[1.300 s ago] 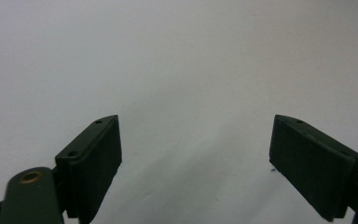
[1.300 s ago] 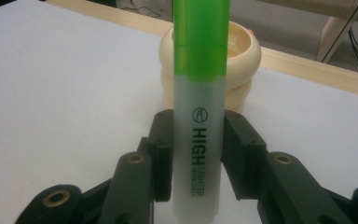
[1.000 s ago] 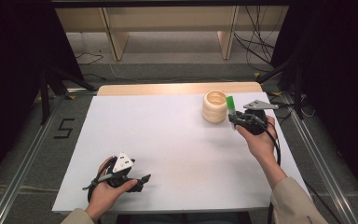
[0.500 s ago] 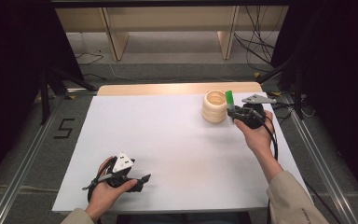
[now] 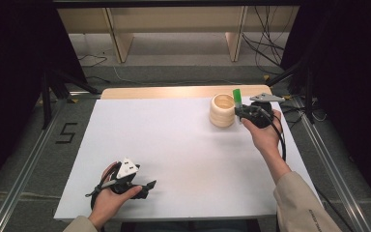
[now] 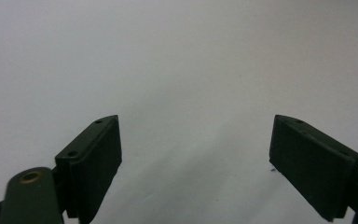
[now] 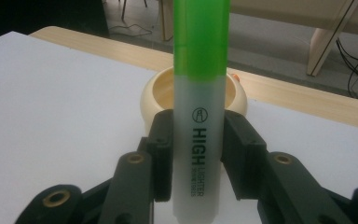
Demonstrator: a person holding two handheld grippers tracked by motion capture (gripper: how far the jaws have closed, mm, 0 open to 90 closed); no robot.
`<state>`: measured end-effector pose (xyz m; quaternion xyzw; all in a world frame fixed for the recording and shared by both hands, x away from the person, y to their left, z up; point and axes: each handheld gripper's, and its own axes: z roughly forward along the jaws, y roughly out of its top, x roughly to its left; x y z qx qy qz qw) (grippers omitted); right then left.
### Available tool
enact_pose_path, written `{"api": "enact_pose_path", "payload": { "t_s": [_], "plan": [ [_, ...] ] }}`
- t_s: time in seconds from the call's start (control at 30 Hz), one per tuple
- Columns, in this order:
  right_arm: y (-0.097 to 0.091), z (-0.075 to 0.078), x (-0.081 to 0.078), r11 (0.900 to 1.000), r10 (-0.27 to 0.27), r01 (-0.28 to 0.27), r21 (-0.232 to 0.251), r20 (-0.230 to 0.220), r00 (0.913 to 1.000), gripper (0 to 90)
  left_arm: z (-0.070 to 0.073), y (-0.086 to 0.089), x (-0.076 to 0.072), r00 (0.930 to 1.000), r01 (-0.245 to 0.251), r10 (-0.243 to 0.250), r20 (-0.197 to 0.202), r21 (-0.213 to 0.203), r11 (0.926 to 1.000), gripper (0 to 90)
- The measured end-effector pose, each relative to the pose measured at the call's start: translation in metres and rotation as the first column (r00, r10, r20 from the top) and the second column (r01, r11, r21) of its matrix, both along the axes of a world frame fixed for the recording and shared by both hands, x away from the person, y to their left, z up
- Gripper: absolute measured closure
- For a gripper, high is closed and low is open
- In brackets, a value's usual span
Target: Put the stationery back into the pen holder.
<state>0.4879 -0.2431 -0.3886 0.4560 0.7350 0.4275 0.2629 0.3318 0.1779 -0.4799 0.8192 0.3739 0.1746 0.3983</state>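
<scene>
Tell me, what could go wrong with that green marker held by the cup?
The right hand-held gripper clamps the highlighter low on its body, so the tall top may tip if it bumps something. The cup stands loose on the table close beside it; a knock on its rim might shove it or tip it over.

I see a rectangular wooden bench (image 5: pixel 183 92) with a pale top, almost wholly covered by a white paper sheet (image 5: pixel 174 145); only a strip of bare wood shows along the far edge. Directly on the sheet stands a cream-coloured, ribbed round wooden pot (image 5: pixel 222 110), open at the top, near the far right corner. From that pot, the sheet runs bare toward the near left, where my left hand (image 5: pixel 110 200) rests on it.
</scene>
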Motion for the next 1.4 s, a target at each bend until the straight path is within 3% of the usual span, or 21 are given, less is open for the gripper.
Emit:
{"api": "enact_pose_path", "payload": {
  "t_s": [1.4],
  "plan": [
    [0.016,0.017,0.034,0.9995,-0.018,0.017,0.026,0.024,0.9996,66.4,0.0,0.0,0.0,1.0,0.002,-0.002,-0.001,-0.004,1.0,16.5]
  ]
}}
